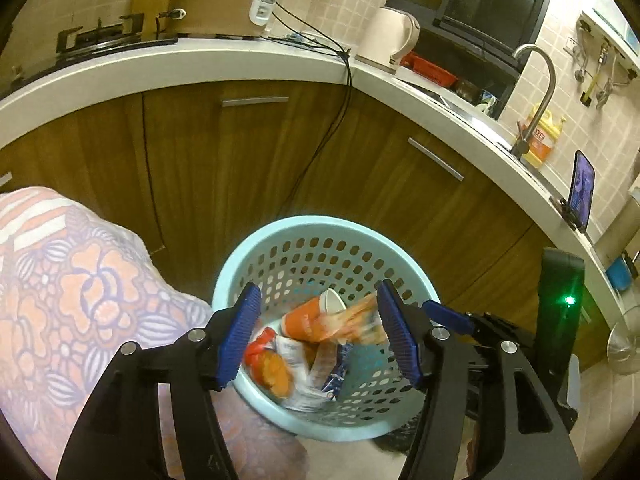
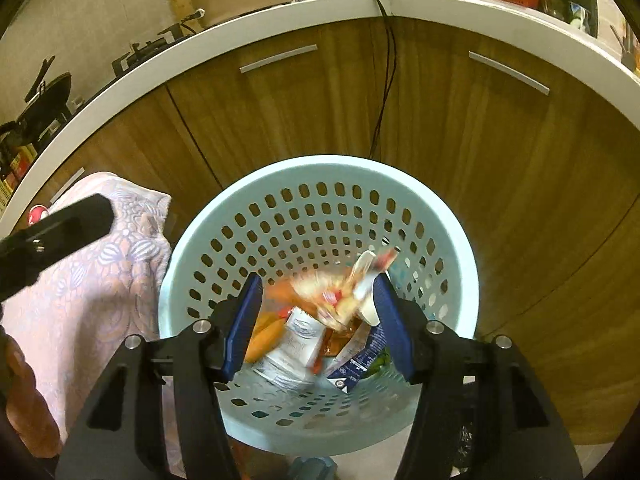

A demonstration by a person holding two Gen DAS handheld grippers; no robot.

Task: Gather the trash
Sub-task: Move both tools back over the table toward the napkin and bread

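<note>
A light blue perforated basket (image 1: 280,236) stands on the floor by the wooden cabinets; it also shows in the right wrist view (image 2: 320,172). Inside lie an orange paper cup (image 1: 310,318), white and blue cartons (image 2: 294,344) and orange wrappers. A blurred orange wrapper (image 2: 332,292) is in the air inside the basket; it also shows blurred in the left wrist view (image 1: 360,320). My left gripper (image 1: 320,332) is open above the basket. My right gripper (image 2: 318,326) is open above the basket with nothing between its pads.
A floral cloth (image 1: 80,300) covers something left of the basket. Wooden cabinets (image 1: 240,160) and a white counter (image 1: 200,60) stand behind. A black cable (image 1: 320,148) hangs down the cabinet. A kettle (image 1: 392,36), faucet (image 1: 536,92) and phone (image 1: 582,190) are on the counter.
</note>
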